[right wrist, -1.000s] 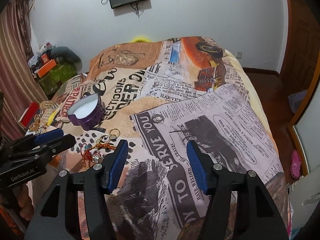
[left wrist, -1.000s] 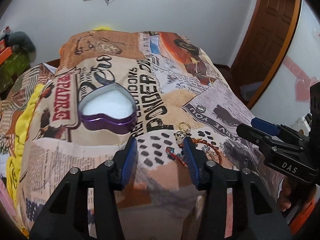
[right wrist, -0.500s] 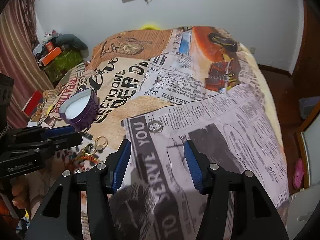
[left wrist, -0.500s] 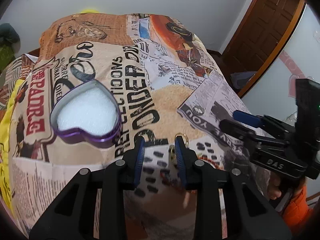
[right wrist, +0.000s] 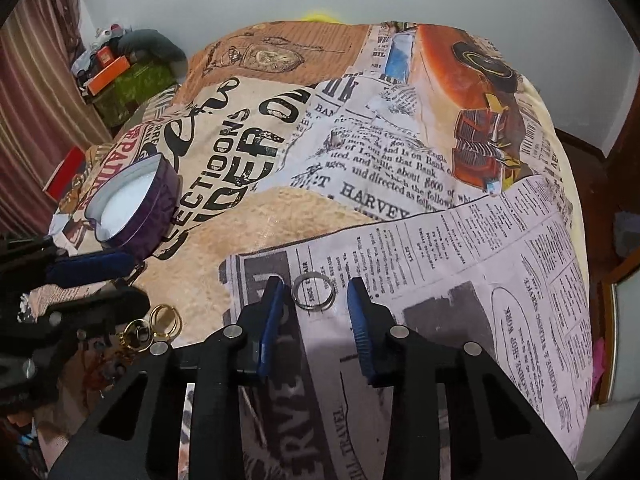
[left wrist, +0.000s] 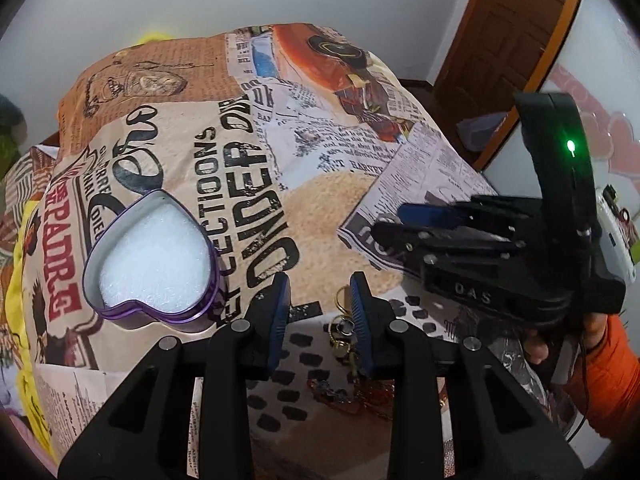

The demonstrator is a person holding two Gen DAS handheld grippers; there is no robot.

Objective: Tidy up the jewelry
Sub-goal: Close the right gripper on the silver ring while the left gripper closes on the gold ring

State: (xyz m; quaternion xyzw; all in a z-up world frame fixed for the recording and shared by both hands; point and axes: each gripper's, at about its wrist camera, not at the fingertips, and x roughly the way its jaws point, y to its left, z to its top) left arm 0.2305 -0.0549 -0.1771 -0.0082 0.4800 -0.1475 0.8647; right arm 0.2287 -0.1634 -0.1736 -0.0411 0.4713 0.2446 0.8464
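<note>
A silver ring [right wrist: 313, 292] lies flat on the newspaper-print bedspread. My right gripper [right wrist: 315, 300] straddles it with the jaws closing, and a gap shows between each pad and the ring. My left gripper [left wrist: 319, 300] has its jaws narrowly apart over a cluster of gold rings [left wrist: 341, 322], which sits against the inner side of the right finger. A red beaded bracelet [left wrist: 352, 396] lies just behind, partly hidden. The open purple heart-shaped tin [left wrist: 160, 314] with white padding stands to the left. Each view shows the other gripper: the right gripper [left wrist: 390, 222], the left gripper [right wrist: 120, 280].
The bedspread [right wrist: 400, 160] covers a bed that drops away on the right toward a wooden door [left wrist: 500, 40]. An orange box [right wrist: 108, 72] and clutter sit at the back left by a curtain. A hand in an orange sleeve [left wrist: 600, 360] holds the right gripper.
Both grippers have moved forward and lower over the bed, and both pairs of jaws have narrowed. The right one now frames the silver ring; the left one has come over the gold rings.
</note>
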